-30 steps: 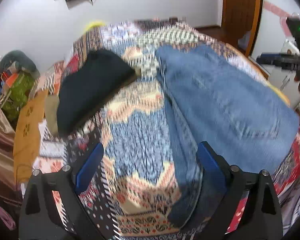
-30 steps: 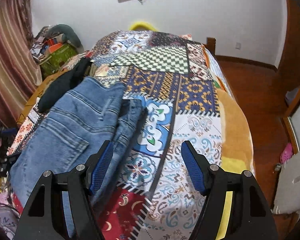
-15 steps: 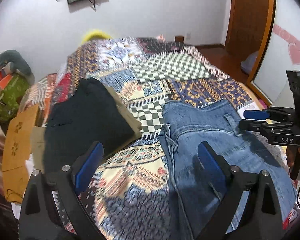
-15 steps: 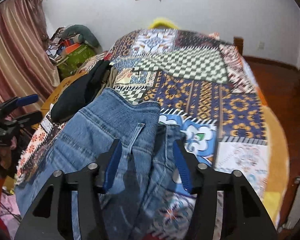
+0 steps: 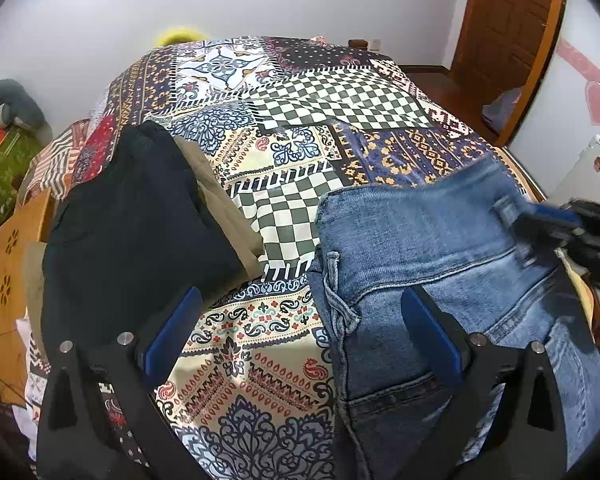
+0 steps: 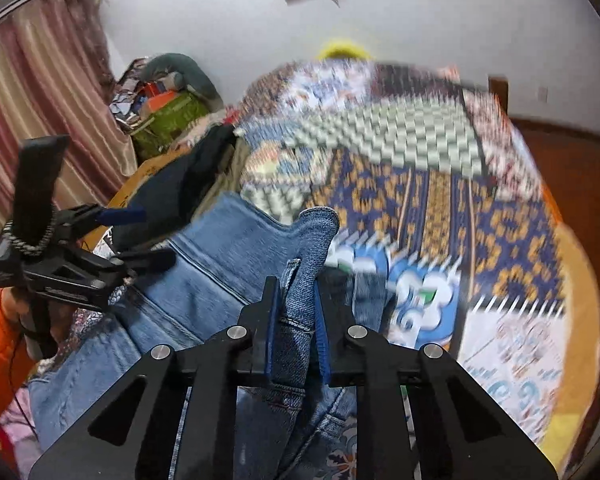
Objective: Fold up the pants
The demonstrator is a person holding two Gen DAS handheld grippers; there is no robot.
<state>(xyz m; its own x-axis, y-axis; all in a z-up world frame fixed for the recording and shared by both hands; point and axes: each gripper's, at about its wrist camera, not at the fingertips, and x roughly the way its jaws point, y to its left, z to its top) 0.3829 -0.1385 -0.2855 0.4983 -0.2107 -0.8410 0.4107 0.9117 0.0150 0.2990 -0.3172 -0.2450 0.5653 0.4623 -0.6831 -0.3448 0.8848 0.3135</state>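
Blue jeans (image 5: 440, 248) lie on the near right of the bed, waistband toward the far side. My left gripper (image 5: 300, 320) hovers over their left edge, jaws wide and still opening; the edge runs between its fingers, which do not press on it. My right gripper (image 6: 296, 296) is closing, and its blue pads pinch a raised fold of the jeans (image 6: 312, 248) at the waistband corner. Across the jeans, each view shows the other gripper: the right gripper (image 5: 572, 232) blurred, the left gripper (image 6: 140, 236) open.
A folded black garment (image 5: 132, 232) lies on a khaki one (image 5: 228, 216) left of the jeans. The patchwork bedspread (image 5: 300, 120) stretches to the far wall. Bags (image 6: 168, 116) and a curtain (image 6: 40, 100) stand on the left, a wooden door (image 5: 504, 40) on the right.
My right gripper moved onto the jeans' waistband corner and closed on a fold of it. My left gripper travelled along the jeans' left edge toward the waist, staying open.
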